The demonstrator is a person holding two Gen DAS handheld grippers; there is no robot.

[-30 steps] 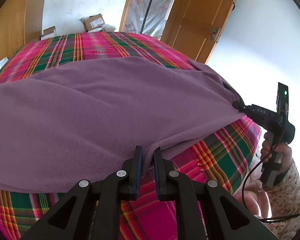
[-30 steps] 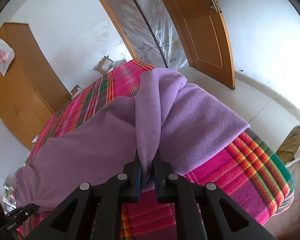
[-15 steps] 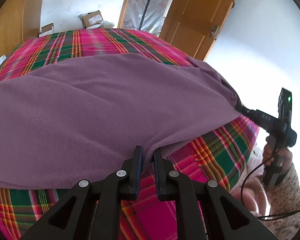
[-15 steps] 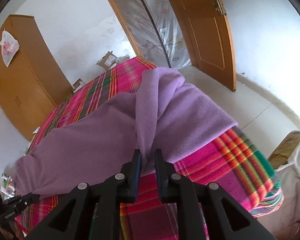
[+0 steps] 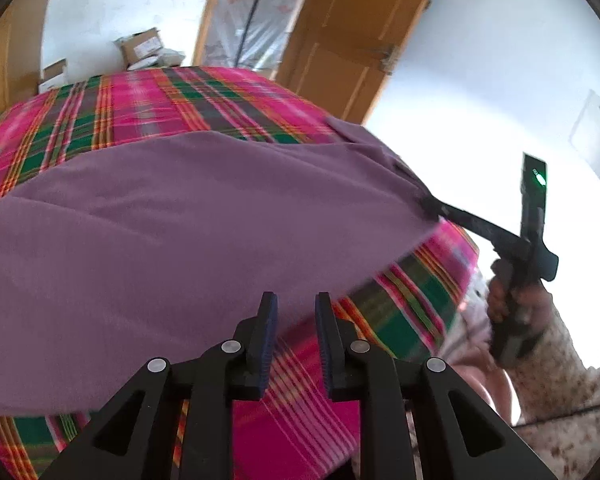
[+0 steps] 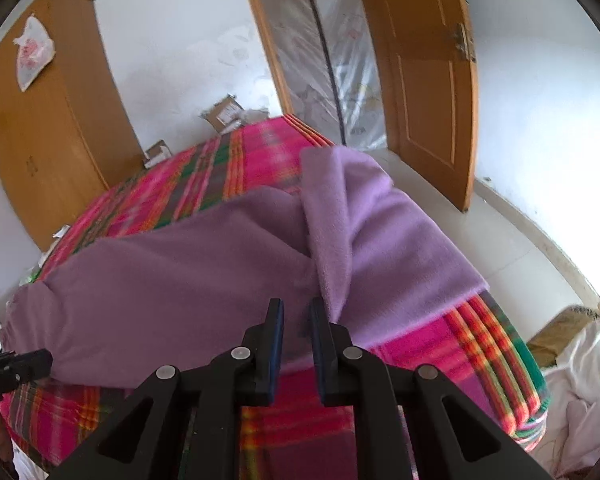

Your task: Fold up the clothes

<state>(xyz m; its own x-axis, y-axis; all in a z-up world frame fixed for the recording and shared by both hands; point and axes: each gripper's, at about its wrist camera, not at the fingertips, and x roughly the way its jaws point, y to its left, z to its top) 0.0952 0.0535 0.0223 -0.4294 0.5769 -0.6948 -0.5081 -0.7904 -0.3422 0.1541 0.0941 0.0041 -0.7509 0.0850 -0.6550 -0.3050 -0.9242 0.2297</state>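
A purple fleece garment (image 5: 188,232) lies spread over the plaid bed (image 5: 148,100). My left gripper (image 5: 296,308) sits at its near hem with the jaws parted; the hem lies loose in the gap. My right gripper (image 6: 296,316) is shut on a raised fold of the same fleece garment (image 6: 180,280), and that fold runs up from the right finger. In the left wrist view the right gripper (image 5: 430,204) pinches the garment's right corner, held by a hand (image 5: 512,296). The left gripper (image 6: 24,362) shows at the garment's far left corner in the right wrist view.
The plaid bed (image 6: 492,344) drops off close under both grippers. A wooden wardrobe (image 6: 48,128) stands at the left, an open wooden door (image 6: 428,80) at the right. Cardboard boxes (image 6: 224,114) sit beyond the bed. A white bag (image 6: 580,384) lies on the floor.
My left gripper's jaws have spread wider and let go of the hem. Both grippers have drawn back and lower, and the garment has settled flatter onto the bed. The right gripper keeps its hold.
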